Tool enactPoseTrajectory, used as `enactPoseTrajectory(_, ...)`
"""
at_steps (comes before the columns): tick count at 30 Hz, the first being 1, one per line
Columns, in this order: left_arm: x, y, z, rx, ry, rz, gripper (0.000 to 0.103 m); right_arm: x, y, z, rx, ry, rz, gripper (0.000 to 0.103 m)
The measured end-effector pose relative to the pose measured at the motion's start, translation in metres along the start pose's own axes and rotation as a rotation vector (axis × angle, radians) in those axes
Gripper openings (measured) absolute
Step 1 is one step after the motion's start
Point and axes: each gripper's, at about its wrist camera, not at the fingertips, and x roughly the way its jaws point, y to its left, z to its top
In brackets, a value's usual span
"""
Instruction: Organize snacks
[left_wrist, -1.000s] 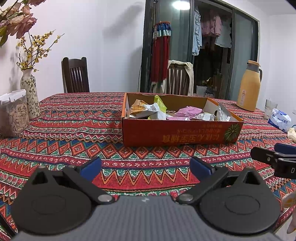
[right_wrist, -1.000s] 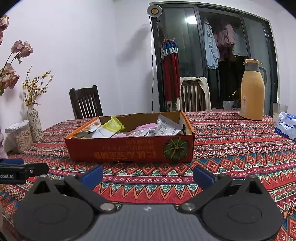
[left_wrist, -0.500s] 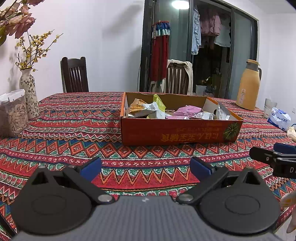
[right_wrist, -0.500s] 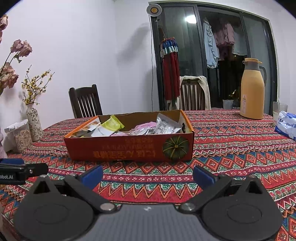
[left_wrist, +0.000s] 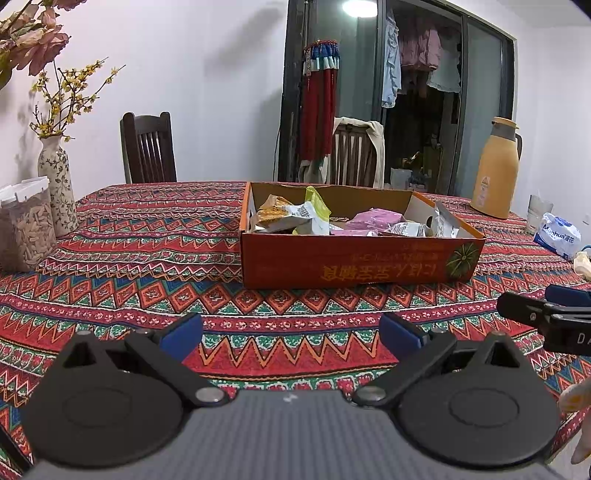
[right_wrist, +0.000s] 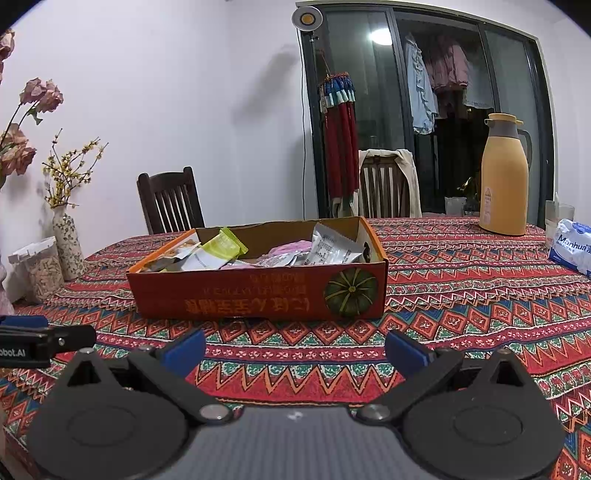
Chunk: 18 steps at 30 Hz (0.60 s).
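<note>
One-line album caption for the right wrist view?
Open right gripper faces an orange box of snack packets on a patterned tablecloth.

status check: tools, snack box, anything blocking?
Left tool open, empty. Right tool open, empty. Snack box ahead on the tablecloth, wrapped snacks loose inside, untouched. Path to the box clear.

Snack box (left_wrist: 360, 264) a touch lower in both wrist views, perhaps from slight tool tilt.

On the table (left_wrist: 147, 258), the box (left_wrist: 354, 262) sits at twelve o'clock holding snack packets (left_wrist: 295, 218); vase (left_wrist: 55, 184) at ten, flask (left_wrist: 495, 170) at two.
</note>
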Motion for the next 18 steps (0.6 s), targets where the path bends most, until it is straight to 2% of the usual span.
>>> enactPoseTrajectory(18, 0.0083, 0.0012, 0.0009, -0.006, 0.027, -0.015, 0.103, 0.0068, -0.0001, -0.0033, 0.004, 0.027, 0.003, 0.103)
